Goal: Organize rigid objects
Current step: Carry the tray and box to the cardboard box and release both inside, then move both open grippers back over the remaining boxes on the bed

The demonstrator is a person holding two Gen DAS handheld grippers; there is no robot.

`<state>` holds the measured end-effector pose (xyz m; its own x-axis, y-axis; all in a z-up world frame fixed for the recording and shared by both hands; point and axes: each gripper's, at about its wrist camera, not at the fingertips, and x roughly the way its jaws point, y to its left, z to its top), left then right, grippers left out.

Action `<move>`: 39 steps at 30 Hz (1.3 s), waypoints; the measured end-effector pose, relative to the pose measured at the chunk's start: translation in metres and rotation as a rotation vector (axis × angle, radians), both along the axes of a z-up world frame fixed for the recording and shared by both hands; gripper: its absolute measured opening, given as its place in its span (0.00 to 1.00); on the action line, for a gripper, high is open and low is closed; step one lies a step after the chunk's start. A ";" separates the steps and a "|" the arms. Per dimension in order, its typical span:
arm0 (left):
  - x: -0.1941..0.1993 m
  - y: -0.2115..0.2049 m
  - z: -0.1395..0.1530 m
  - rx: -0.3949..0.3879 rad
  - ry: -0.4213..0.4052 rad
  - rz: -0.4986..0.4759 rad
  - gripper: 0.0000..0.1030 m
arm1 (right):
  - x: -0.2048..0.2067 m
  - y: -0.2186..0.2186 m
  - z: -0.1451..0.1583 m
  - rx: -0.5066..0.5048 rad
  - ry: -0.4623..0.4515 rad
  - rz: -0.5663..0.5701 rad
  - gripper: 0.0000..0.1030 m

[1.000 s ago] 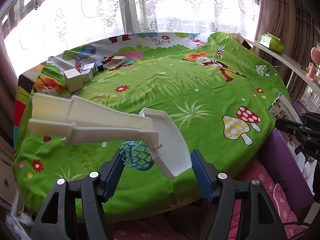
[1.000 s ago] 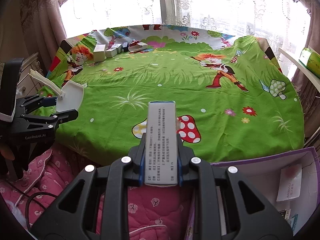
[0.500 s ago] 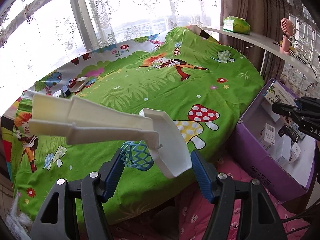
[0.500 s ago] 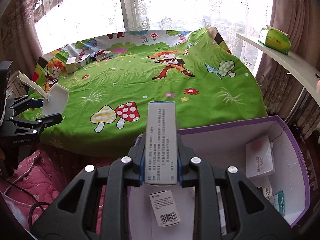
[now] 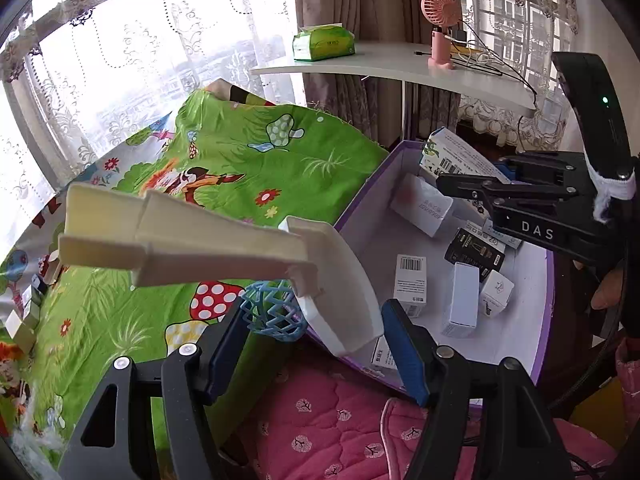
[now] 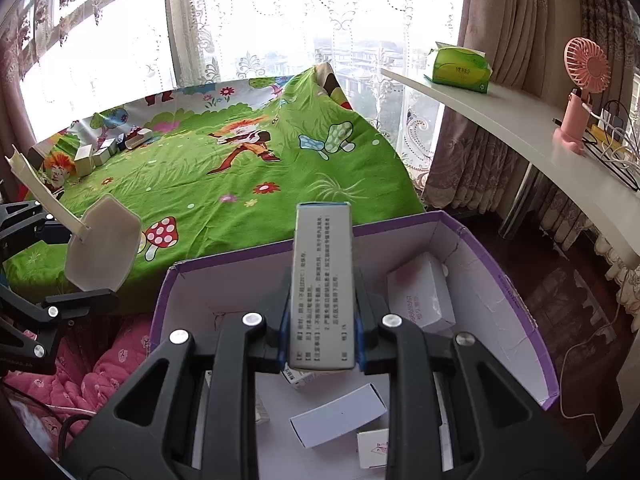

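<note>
My left gripper (image 5: 316, 312) is shut on a white plastic scoop (image 5: 336, 280), with a blue lattice ball (image 5: 272, 312) wedged between the left pad and the scoop's blade. The scoop's long handle (image 5: 168, 240) sticks out to the left over the green bed cover. The load hangs over the near-left corner of a purple box (image 5: 360, 200). My right gripper (image 6: 322, 340) is shut on a tall white carton (image 6: 322, 280) with printed text and a blue top, above the purple box (image 6: 516, 288). Several small cartons (image 5: 460, 300) lie inside the box.
More small boxes (image 6: 96, 152) stand at the far left of the green bed cover (image 6: 240, 184). A white shelf (image 6: 500, 108) on the right carries a green tissue pack (image 6: 460, 66) and a pink fan (image 6: 580, 92). A pink quilt (image 5: 320, 420) lies below the box.
Both grippers have swung right, from over the green bed cover to over the purple box. The scoop with the blue ball and the carton stay gripped as before.
</note>
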<state>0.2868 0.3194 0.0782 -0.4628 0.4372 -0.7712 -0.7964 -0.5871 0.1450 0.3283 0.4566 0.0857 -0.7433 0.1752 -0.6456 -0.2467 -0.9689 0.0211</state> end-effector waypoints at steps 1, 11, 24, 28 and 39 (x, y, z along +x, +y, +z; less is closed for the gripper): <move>0.002 0.006 0.000 -0.005 -0.005 -0.014 0.65 | 0.002 0.003 0.000 0.004 -0.001 -0.010 0.27; 0.029 0.068 -0.011 -0.045 -0.034 -0.159 0.65 | 0.023 0.030 -0.003 0.045 -0.018 -0.095 0.27; 0.040 0.081 -0.029 -0.004 -0.070 -0.213 0.66 | 0.033 0.046 -0.017 0.043 -0.073 -0.144 0.27; 0.026 0.066 -0.018 0.099 -0.127 -0.180 0.67 | 0.027 0.039 -0.008 0.075 -0.071 -0.140 0.27; -0.046 -0.051 -0.008 0.237 -0.081 0.045 0.82 | -0.024 -0.012 0.018 0.209 -0.108 -0.089 0.86</move>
